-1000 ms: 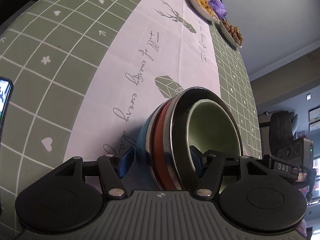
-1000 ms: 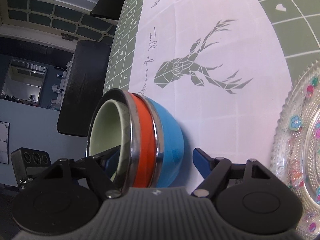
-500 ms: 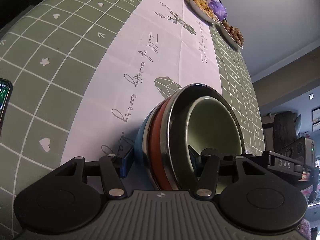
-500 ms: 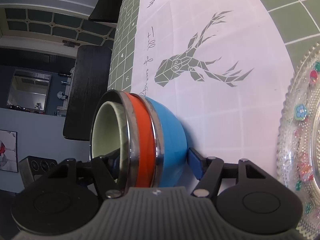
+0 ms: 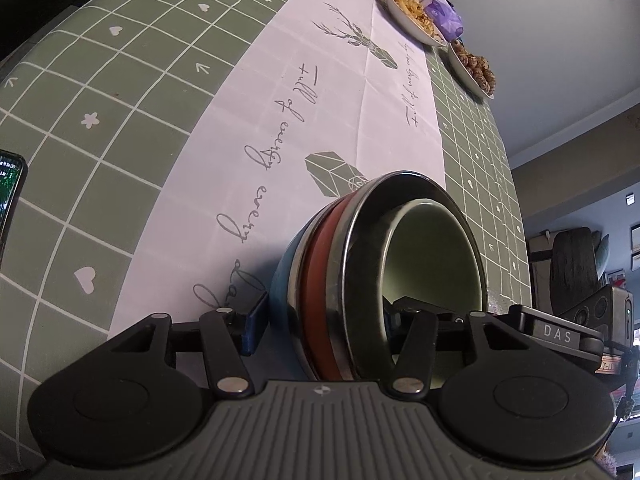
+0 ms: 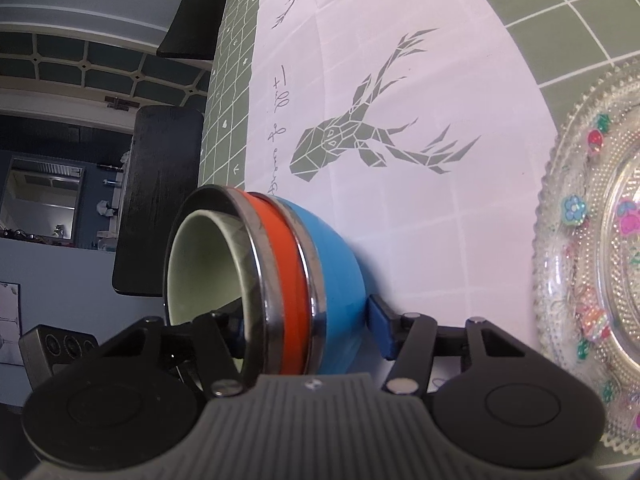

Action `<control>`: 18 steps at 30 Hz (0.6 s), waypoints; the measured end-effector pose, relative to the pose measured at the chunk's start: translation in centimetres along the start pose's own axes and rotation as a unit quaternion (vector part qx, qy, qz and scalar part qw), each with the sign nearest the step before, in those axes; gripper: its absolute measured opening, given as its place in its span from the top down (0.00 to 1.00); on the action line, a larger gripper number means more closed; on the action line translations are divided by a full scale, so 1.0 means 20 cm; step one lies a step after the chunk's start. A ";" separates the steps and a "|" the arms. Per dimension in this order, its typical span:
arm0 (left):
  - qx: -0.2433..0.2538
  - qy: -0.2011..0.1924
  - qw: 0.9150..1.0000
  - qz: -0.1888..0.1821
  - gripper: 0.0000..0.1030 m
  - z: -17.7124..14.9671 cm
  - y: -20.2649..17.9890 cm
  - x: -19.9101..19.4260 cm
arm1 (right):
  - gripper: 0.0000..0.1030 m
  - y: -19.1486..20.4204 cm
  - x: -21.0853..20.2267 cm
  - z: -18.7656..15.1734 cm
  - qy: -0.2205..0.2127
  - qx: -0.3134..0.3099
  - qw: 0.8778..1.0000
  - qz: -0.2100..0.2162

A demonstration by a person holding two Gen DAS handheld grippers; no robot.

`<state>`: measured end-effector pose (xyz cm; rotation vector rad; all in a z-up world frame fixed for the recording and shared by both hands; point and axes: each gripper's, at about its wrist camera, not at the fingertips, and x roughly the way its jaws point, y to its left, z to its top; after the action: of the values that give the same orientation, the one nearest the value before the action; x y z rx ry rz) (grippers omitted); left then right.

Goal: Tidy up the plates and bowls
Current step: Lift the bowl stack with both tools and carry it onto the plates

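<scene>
A nested stack of bowls (image 5: 332, 280), blue outside, then orange, steel-rimmed, with a pale green bowl (image 5: 432, 264) inside, sits between the fingers of both grippers. My left gripper (image 5: 324, 320) is shut on the stack's near rim, one finger under the blue wall, one inside the green bowl. My right gripper (image 6: 308, 320) is shut on the same stack (image 6: 304, 264) from the opposite side, one finger inside, one under the blue bowl. The stack appears tilted over the white runner. A clear glass plate (image 6: 592, 248) with coloured flower decorations lies at the right.
The table has a green grid cloth (image 5: 100, 92) with a white deer-print runner (image 5: 360, 92). Two plates of snacks (image 5: 416, 16) stand at the far end. A phone (image 5: 10, 196) lies at the left edge. Dark chairs (image 6: 160, 200) stand beyond the table edge.
Both grippers hold the bowl stack throughout. The stack has shifted slightly along the runner; the glass plate sits a little further right in the right wrist view.
</scene>
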<state>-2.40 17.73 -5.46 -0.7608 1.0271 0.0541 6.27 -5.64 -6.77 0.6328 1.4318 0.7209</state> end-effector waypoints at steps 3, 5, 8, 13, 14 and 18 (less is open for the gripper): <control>-0.001 0.002 1.000 -0.003 0.42 0.00 -0.02 0.00 | 0.46 0.01 -0.02 0.00 -0.006 -0.001 1.000 -0.001; -0.002 0.006 1.000 -0.002 0.42 0.01 -0.03 -0.01 | 0.46 0.00 -0.04 0.00 -0.005 0.003 1.000 -0.002; 0.002 0.007 1.000 -0.003 0.42 0.00 -0.08 -0.02 | 0.46 0.01 -0.09 0.00 -0.008 0.004 1.000 -0.003; 0.009 0.014 1.000 -0.013 0.42 -0.02 -0.18 -0.02 | 0.47 0.02 -0.20 -0.01 -0.018 -0.004 1.000 -0.013; 0.013 0.015 1.000 -0.013 0.42 -0.02 -0.20 -0.02 | 0.47 0.01 -0.23 -0.01 -0.019 -0.005 1.000 -0.016; 0.026 0.021 0.999 -0.024 0.42 -0.05 -0.33 0.01 | 0.48 -0.02 -0.36 -0.01 -0.031 -0.005 0.999 -0.027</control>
<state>-0.45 12.21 -2.35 -0.7419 1.0466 -0.0302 6.05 -11.48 -2.51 0.6011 1.3818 0.6598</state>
